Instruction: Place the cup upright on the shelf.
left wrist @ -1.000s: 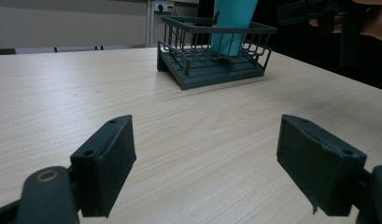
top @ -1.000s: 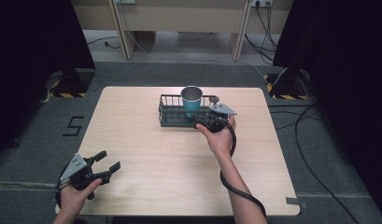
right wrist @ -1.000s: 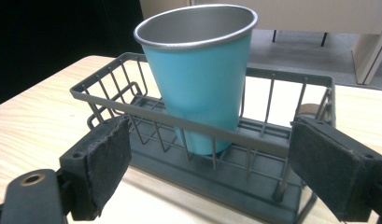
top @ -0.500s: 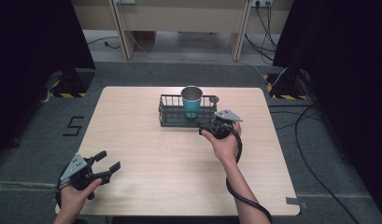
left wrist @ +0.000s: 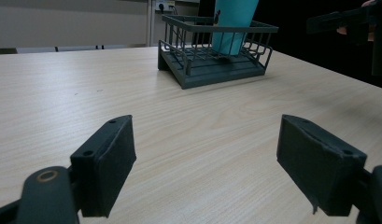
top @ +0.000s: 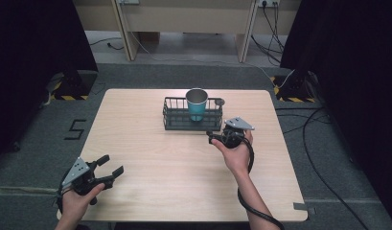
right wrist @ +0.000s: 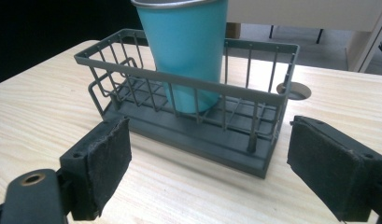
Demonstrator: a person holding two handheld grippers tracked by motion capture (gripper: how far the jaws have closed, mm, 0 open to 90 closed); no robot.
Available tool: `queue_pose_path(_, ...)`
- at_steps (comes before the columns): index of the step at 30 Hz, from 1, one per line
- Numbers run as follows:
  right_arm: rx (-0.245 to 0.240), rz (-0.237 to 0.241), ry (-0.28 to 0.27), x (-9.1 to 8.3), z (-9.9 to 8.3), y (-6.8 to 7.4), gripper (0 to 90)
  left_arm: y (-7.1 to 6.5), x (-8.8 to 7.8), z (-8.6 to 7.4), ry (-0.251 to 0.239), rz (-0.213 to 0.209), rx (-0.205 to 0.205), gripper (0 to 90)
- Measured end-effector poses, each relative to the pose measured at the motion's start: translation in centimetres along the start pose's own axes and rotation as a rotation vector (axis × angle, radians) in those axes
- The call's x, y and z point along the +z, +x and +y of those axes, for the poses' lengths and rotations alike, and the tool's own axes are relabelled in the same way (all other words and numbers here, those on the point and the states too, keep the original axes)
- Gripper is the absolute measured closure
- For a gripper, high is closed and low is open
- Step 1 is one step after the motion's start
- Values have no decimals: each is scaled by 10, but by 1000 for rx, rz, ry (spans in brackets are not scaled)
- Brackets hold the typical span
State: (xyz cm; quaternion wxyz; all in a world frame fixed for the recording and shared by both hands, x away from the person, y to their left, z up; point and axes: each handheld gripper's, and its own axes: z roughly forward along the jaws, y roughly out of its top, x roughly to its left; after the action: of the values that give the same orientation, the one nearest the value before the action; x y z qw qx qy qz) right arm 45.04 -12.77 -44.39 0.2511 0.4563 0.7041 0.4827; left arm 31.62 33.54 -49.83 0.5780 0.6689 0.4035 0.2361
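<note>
A dark wire basket (top: 172, 125) stands at the middle back of the wooden table (top: 150, 158), with a teal metal-rimmed cup (top: 197, 104) upright inside it. My right gripper (top: 213, 138) hovers open just in front of the basket's right end, nothing between its jaws. In the right gripper view the basket (right wrist: 193, 140) and cup (right wrist: 186, 51) sit close ahead of the open right gripper (right wrist: 212, 170). My left gripper (top: 111, 166) rests open near the front left corner. In the left gripper view, the left gripper (left wrist: 212, 163) faces the distant basket (left wrist: 202, 80) and cup (left wrist: 235, 23).
A round cable hole (right wrist: 293, 91) lies in the tabletop just behind the basket's right end. Dark curtains flank the table, and cables (top: 323, 158) trail over the floor at the right. A wide stretch of bare wood separates the two grippers.
My right gripper has drawn back from the basket toward the table's near side and slightly right, staying open. The left gripper has not moved.
</note>
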Motion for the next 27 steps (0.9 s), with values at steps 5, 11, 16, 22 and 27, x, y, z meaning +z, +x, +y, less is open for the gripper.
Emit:
queue_pose_path(5,-1,-8,3,-6,-4,-5,144,0,0,0,-1,1,-1,187)
queue_pose_path(11,12,-21,-1,-15,-8,-12,145,0,0,0,0,2,-2,187)
queue_pose_path(16,14,-30,-3,-22,-13,-16,146,0,0,0,0,2,-2,187)
queue_pose_path(22,20,-34,-8,-31,-20,-21,147,0,0,0,1,3,-1,187)
queue_pose_path(27,22,-45,-5,-39,-27,-25,149,0,0,0,2,4,0,187)
